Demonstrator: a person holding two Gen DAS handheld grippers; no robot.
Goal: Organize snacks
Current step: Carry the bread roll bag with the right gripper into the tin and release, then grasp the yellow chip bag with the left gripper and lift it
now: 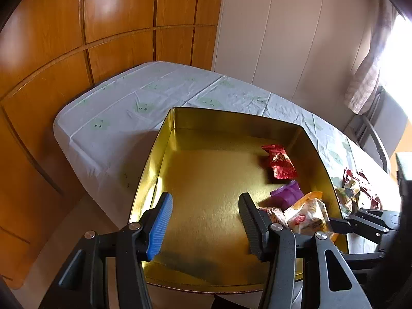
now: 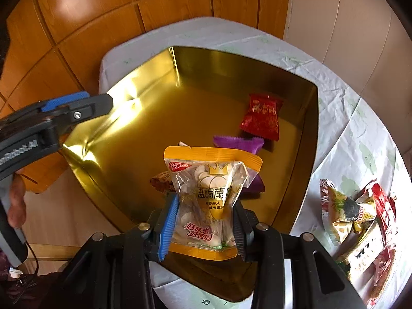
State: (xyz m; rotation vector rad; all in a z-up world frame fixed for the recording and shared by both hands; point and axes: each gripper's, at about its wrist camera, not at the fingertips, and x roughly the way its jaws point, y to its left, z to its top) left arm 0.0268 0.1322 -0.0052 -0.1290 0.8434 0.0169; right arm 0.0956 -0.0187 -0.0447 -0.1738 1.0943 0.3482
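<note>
An open gold tin [image 1: 231, 115] [image 2: 231, 69] stands on the white tablecloth. Inside it lie a red packet [image 1: 280, 163] [image 2: 261, 119], a purple packet [image 1: 288, 194] [image 2: 239, 143] and a brown packet [image 2: 161, 180]. My left gripper [image 1: 206, 195] is open above the tin's near half, with nothing between its pads. My right gripper [image 2: 206, 200] is shut on a clear, orange-edged snack packet [image 2: 206, 177] [image 1: 306, 215], which hangs over the tin's near right corner, above the brown and purple packets.
A heap of several loose snack packets [image 2: 360, 221] [image 1: 358, 193] lies on the tablecloth [image 1: 123, 108] to the right of the tin. Wooden panelling [image 1: 116, 13] stands behind the table. A chair [image 1: 376, 139] is at the far right. A hand [image 2: 16, 200] holds the left gripper's handle.
</note>
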